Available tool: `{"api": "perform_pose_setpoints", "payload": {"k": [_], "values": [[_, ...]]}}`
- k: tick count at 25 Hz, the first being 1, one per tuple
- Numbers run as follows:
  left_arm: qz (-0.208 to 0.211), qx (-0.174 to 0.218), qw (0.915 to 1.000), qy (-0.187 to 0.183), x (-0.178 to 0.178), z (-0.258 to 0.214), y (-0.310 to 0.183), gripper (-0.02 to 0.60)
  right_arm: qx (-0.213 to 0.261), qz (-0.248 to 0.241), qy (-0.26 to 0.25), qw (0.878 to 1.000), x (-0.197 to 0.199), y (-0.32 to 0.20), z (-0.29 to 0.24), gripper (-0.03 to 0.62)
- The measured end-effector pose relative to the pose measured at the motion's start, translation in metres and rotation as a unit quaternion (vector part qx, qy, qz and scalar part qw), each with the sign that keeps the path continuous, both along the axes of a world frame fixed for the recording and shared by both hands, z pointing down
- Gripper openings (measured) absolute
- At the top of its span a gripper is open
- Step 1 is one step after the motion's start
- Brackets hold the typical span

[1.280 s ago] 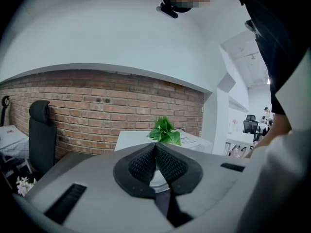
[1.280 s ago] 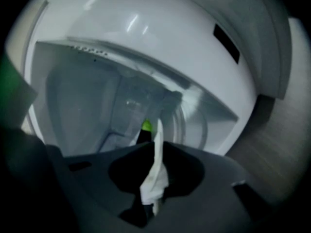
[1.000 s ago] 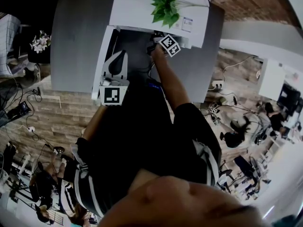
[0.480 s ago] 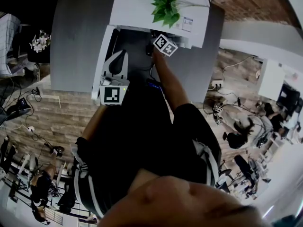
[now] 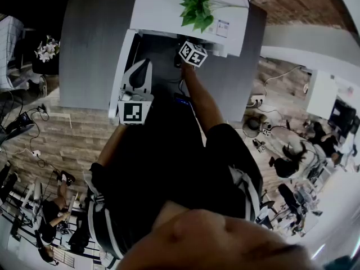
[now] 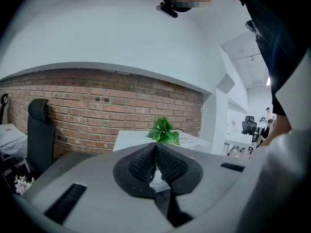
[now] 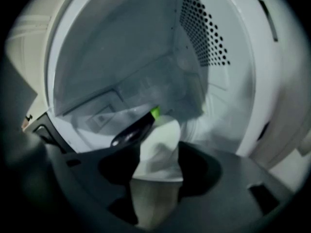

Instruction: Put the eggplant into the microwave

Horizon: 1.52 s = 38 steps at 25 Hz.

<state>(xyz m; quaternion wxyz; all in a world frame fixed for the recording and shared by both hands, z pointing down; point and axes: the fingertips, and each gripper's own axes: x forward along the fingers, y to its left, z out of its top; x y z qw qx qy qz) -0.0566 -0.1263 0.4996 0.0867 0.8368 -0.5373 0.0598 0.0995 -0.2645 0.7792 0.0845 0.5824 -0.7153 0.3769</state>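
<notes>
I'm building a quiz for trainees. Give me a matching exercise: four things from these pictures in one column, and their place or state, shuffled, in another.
1 eggplant
2 leafy plant
3 left gripper
4 right gripper

A jaws together
B on top of the microwave
C jaws apart
D inside the microwave

Pairs: 1-D, 2-B, 3-A, 4-C. The right gripper's jaws have just been opening; nothing is pressed between them.

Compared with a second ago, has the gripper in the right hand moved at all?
Yes, barely: the right gripper rolled, its marker cube edging left beneath the plant. Its jaws have just been opening, nothing between them; the eggplant lies beside them.
</notes>
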Motion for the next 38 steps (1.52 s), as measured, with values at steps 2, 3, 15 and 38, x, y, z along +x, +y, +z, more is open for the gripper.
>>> {"api": "perform_pose_setpoints", "payload": {"k": [2,3,15,38], "values": [[-0.001,-0.003,1.0,0.004,0.001,0.001,0.0,0.037,-0.001,-0.001,0.018,1.0,0.002,0.0,-0.001,0.242],[0.0,-0.004,1.0,0.004,0.001,0.001,0.001,0.037,-0.002,-0.003,0.022,1.0,0.002,0.001,-0.002,0.242],[0.001,-0.005,0.9999,0.011,0.001,-0.001,0.004,0.037,0.008,-0.011,0.027,1.0,0.004,0.007,-0.01,0.241],[0.009,0.016,0.9998,0.011,0.003,-0.009,0.009,0.037,0.029,-0.027,0.07,0.997,0.01,0.034,-0.035,0.043]]}}
